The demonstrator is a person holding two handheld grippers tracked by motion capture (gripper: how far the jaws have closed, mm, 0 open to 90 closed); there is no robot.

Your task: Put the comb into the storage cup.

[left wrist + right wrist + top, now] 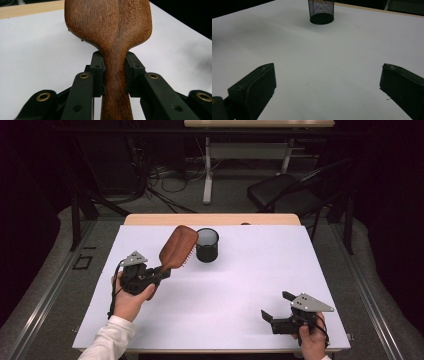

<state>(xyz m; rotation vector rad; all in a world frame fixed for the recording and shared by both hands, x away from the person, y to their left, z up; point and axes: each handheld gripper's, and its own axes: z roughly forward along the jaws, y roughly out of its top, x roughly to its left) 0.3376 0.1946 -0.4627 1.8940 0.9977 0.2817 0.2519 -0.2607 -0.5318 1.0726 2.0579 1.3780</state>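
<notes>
Two jaws of my left gripper (113,75) are pinching the wooden hairbrush (177,247) by its neck, above the table beside the mesh cup (207,245); my right gripper (276,309) is idling spread. I'm fearing the head (top-heavy) is swivelling and toppling the cup.

hairbrush (110,30): reddish grained wood, satin | cup (321,11): black wire mesh | table cover (250,280): smooth matt white

1 wooden hairbrush (178,247), 1 black mesh cup (207,245), 2 grippers, 1 table (240,285)
</notes>
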